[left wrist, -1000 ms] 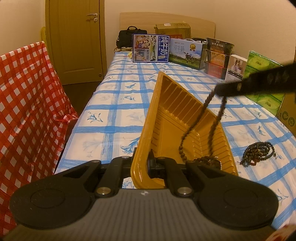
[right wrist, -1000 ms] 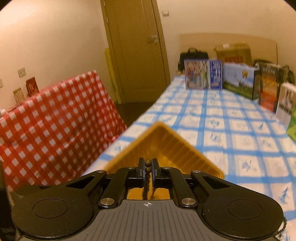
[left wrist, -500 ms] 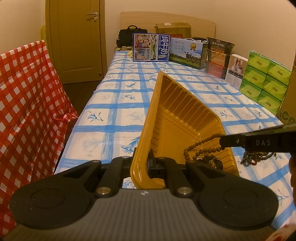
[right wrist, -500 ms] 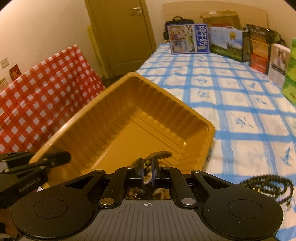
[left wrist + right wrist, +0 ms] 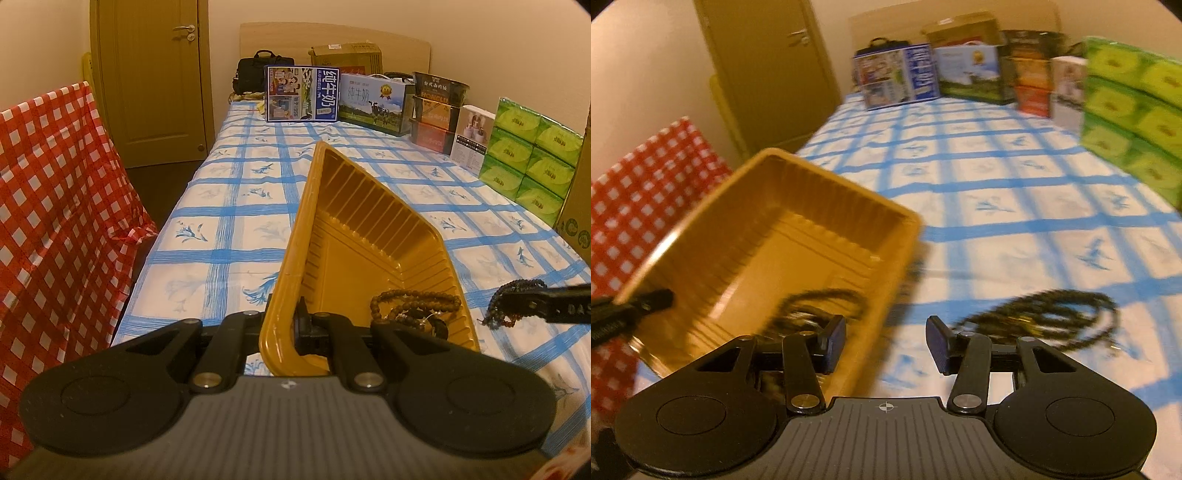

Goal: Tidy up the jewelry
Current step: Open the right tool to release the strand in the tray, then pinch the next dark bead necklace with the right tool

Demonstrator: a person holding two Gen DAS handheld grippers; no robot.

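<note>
At the bottom centre of the left wrist view, the left tongs (image 5: 289, 326) are pinching the near wall of the ribbed mustard-yellow plastic tray (image 5: 295, 236), which sits tilted and raised at that corner. If the pinch slackens, the thin wall could slip out and the tray drop or tip. Just beyond, low in the tray at lower right of centre, lies a coiled brown wooden bead strand (image 5: 413, 306); a steeper tilt would likely slide it toward the low edge (perhaps over it).

In the right wrist view, the right tongs (image 5: 885, 341) stand spread wide and empty at bottom centre, straddling the tray's outer wall. To the lower right lies a tangled dark bead necklace (image 5: 1045, 317) on the blue-checked desk (image 5: 997, 206), well outside the tray. The frame is blurred, so a hasty closing could catch only one loop, dragging the tangle or snagging the cloth. Clipping the tray rim is another risk.
</note>
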